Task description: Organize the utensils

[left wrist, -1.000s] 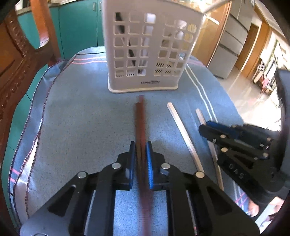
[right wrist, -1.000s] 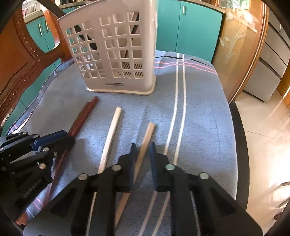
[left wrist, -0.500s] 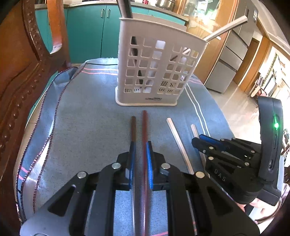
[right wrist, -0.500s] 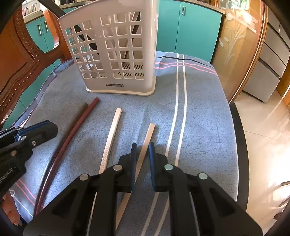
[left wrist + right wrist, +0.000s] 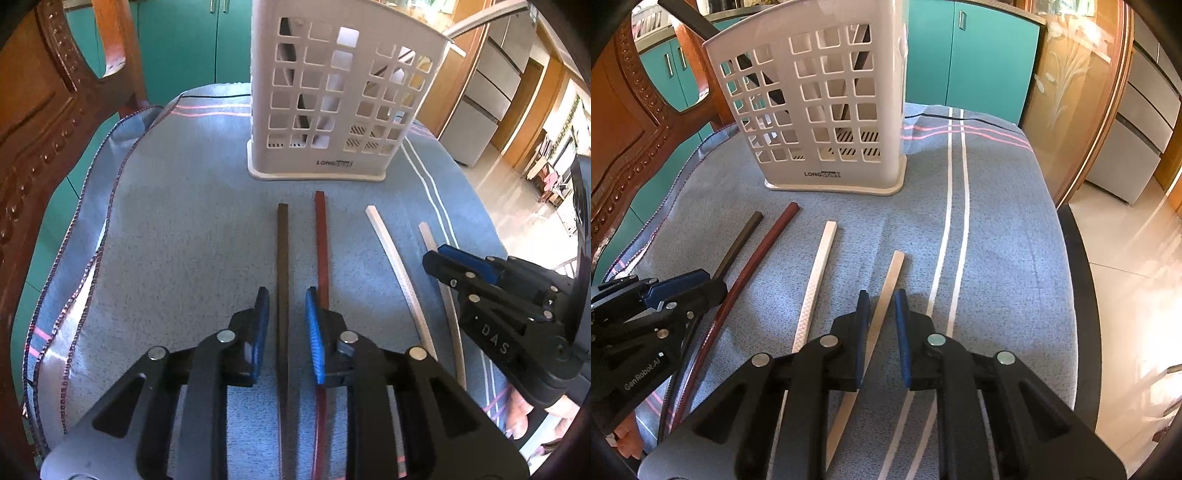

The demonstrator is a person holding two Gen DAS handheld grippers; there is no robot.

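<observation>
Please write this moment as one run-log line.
left gripper: jaws just been opening, dark brown square chopstick between | right gripper: open astride beige square chopstick

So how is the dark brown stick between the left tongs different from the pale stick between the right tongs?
The brown stick is very dark, while the pale stick is light tan. The brown one lies on the left next to a red stick; the pale one lies on the right beside the cloth's white stripes. Both lie flat on the blue cloth, pointing toward the white basket, each between narrowly parted tongs.
</observation>
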